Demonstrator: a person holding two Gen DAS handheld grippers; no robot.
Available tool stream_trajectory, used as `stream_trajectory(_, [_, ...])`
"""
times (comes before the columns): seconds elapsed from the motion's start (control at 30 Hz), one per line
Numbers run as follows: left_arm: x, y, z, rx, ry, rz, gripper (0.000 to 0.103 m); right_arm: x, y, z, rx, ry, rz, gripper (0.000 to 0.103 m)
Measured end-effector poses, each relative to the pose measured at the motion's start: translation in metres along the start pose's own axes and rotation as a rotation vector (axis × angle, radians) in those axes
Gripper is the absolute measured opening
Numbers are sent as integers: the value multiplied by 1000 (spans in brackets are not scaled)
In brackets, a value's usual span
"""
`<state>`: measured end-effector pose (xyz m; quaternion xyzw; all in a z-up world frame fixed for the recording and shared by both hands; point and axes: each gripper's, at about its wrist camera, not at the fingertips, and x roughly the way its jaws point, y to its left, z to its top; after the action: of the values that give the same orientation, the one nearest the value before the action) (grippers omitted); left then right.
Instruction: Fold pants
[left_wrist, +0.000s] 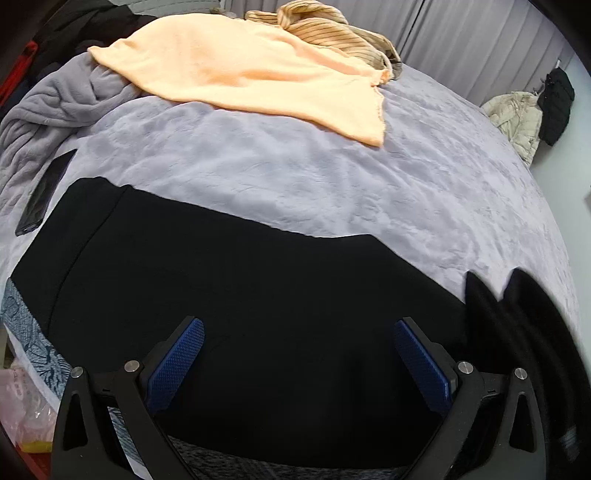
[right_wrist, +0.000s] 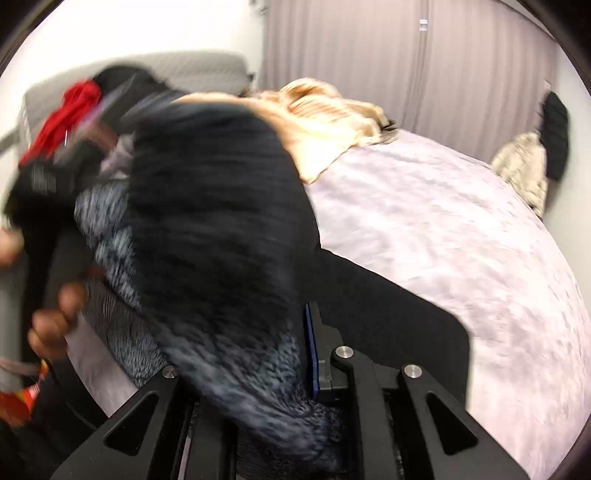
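Observation:
Black pants (left_wrist: 229, 280) lie flat across the near part of a lavender bed cover (left_wrist: 369, 177). My left gripper (left_wrist: 299, 354) is open just above the pants, its blue pads (left_wrist: 177, 362) spread wide and empty. In the left wrist view a raised fold of the pants (left_wrist: 517, 325) hangs at the right. My right gripper (right_wrist: 273, 354) is shut on that part of the pants (right_wrist: 218, 229), a black and grey-flecked bunch lifted above the bed; the view is blurred and only the right blue pad (right_wrist: 311, 354) shows.
A peach cloth (left_wrist: 236, 70) and a striped tan garment (left_wrist: 325, 26) lie at the far side of the bed. A dark phone (left_wrist: 44, 195) lies at the left by a grey blanket (left_wrist: 48, 107). Jackets (left_wrist: 517, 118) hang at the right wall. The person's hand (right_wrist: 55, 317) is at the left.

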<state>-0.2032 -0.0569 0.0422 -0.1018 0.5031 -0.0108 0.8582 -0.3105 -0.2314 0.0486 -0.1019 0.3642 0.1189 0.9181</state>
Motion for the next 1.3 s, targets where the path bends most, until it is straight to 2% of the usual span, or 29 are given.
stream_trajectory(0.07, [2,13,-1,-17,2,11,103,16,20,-6,-48,27,-5,16])
stream_trajectory(0.13, [1,24,0,-51,8,-4,103,26,33,-6,-92,31,-56,16])
stream_trajectory(0.2, [-2,29,3,-68,8,-13,103,29,43,-4,-116,47,-84,26])
stream_trajectory(0.23, [-5,29,5,-65,1,-12,103,27,45,-4,-129,55,-91,35])
stream_trajectory(0.27, [-10,29,7,-59,-15,-10,103,24,48,-4,-148,63,-87,51])
stream_trajectory(0.3, [-16,28,8,-53,-30,-9,103,18,46,-4,-161,63,-78,59])
stream_trajectory(0.33, [-23,24,10,-41,-47,-16,103,10,46,-3,-161,57,-67,75])
stream_trajectory(0.37, [-29,20,10,-30,-56,-28,103,0,42,-1,-148,45,-33,83])
stream_trajectory(0.5, [-51,-9,2,63,-72,-97,103,-62,13,7,-46,-18,196,85])
stream_trajectory(0.6, [-62,-40,-16,163,-56,-163,103,-90,-26,0,28,-41,305,97])
stream_trajectory(0.67, [-65,-65,-34,254,-36,-206,103,-87,-53,-15,74,10,338,102])
stream_trajectory(0.73, [-61,-84,-48,322,-25,-231,103,-68,-76,-33,166,128,374,102])
stream_trajectory(0.8, [-37,-95,-58,358,35,-188,103,-46,-95,-60,296,231,469,102])
stream_trajectory(0.9, [5,-92,-66,361,112,-78,103,-46,-103,-73,354,217,498,102])
stream_trajectory(0.97, [10,-83,-65,334,98,-105,103,-65,-98,-72,306,172,457,102])
stream_trajectory(1.0, [9,-81,-63,323,98,-103,103,-76,-94,-74,268,138,385,102])
stream_trajectory(1.1, [13,-78,-60,299,111,-110,103,-93,-89,-83,92,89,3,102])
stream_trajectory(1.13, [14,-78,-62,298,108,-105,103,-94,-87,-87,51,86,-50,102])
stream_trajectory(1.2, [14,-80,-64,302,105,-95,103,-84,-83,-95,-5,130,-98,102])
stream_trajectory(1.23, [14,-80,-63,302,108,-95,103,-79,-83,-99,-39,153,-161,102])
stream_trajectory(1.3, [14,-81,-63,302,115,-101,103,-75,-95,-104,-34,170,-263,102])
